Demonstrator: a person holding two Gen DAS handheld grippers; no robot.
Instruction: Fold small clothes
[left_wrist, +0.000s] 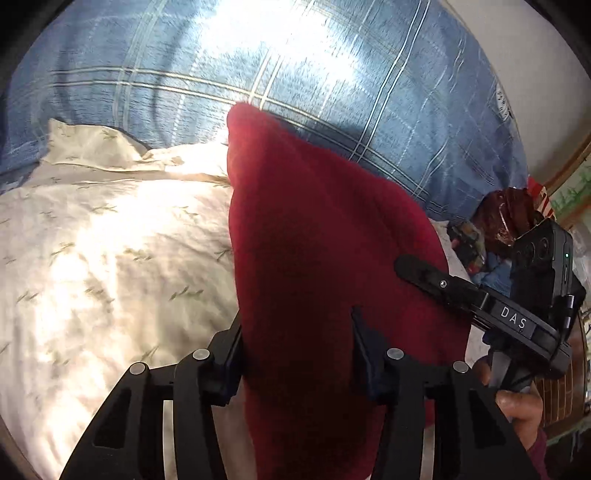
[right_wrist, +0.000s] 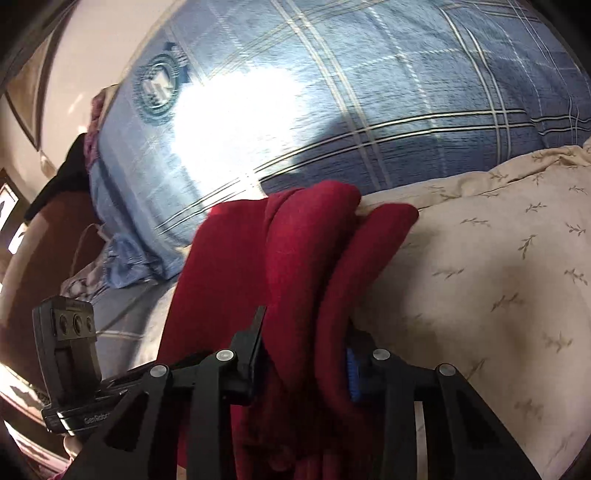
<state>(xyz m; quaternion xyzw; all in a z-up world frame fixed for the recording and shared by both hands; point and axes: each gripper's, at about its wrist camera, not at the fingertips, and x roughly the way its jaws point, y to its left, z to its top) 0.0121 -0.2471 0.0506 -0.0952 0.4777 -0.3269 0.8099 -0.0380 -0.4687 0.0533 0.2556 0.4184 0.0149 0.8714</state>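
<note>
Both grippers point steeply down at a bed, side by side. In the left wrist view the left gripper fills the bottom of the frame, its two black fingers pressed against either side of a red garment, so it is gripping the cloth. At the lower right of that frame the right gripper reaches in from the edge, one finger lying on the red cloth, with part of a hand visible below it.

In the right wrist view the right gripper sits low in the frame with bunched folds of the red garment squeezed between its fingers.

The garment is dark red, soft and thick, gathered into lengthwise folds. It rises from both grippers toward the middle of each frame, over a cream sheet printed with small sprigs, in front of a blue plaid blanket.
</note>
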